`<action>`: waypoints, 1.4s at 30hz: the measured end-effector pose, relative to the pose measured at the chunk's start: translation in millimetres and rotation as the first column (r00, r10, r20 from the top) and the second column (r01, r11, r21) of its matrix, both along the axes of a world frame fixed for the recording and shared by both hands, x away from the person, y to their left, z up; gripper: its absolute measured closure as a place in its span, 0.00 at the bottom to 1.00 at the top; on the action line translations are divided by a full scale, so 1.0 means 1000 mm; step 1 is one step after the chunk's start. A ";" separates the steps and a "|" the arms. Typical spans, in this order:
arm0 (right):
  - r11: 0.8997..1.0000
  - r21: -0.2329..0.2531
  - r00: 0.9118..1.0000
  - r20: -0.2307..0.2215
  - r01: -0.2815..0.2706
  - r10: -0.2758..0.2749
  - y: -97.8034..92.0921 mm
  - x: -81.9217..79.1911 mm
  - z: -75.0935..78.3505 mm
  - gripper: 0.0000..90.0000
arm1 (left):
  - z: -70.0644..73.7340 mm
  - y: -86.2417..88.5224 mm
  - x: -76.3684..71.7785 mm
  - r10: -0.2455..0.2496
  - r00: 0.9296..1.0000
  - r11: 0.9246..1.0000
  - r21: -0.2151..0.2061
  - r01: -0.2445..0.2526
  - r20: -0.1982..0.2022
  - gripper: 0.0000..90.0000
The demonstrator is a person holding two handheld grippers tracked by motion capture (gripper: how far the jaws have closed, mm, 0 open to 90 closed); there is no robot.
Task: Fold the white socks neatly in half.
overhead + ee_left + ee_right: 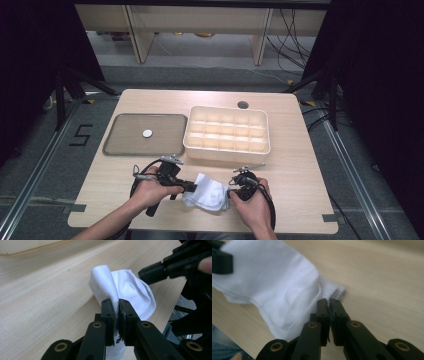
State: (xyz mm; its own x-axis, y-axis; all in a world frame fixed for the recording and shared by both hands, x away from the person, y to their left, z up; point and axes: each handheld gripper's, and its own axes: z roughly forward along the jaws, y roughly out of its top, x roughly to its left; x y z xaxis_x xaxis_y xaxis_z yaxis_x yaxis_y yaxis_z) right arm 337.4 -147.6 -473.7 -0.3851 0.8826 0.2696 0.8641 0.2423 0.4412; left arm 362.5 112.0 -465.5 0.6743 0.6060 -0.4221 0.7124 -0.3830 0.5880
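Two claws work one white cloth (207,195) at the counter's (280,160) near edge: the left claw (117,306) is clamped on a raised fold, apparently to lift it, while the right claw (329,305), jaws closed, pins the opposite edge

A light wooden table (150,180) stands on grey floor (200,75), with pale cabinets (200,20) behind.

A crumpled white cloth (210,195) lies bunched at the table's near edge.
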 end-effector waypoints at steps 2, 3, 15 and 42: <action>1.000 0.024 1.000 0.023 -0.008 0.008 -0.002 0.001 0.006 0.97 | 0.000 0.000 0.000 0.005 1.000 1.000 0.001 -0.005 -0.002 0.92; 0.999 0.031 0.999 0.047 -0.015 0.014 -0.002 -0.002 0.016 0.97 | -0.001 0.001 0.000 0.005 1.000 1.000 0.002 -0.005 -0.003 0.92; 0.992 0.055 0.992 -0.036 -0.115 0.117 0.037 0.008 0.002 0.99 | -0.001 0.000 0.000 0.006 1.000 1.000 0.003 -0.006 -0.005 0.91; 0.986 0.100 0.988 -0.071 -0.131 0.138 0.048 0.018 -0.017 1.00 | 0.007 -0.016 -0.003 -0.033 0.999 0.997 -0.072 0.033 0.000 0.91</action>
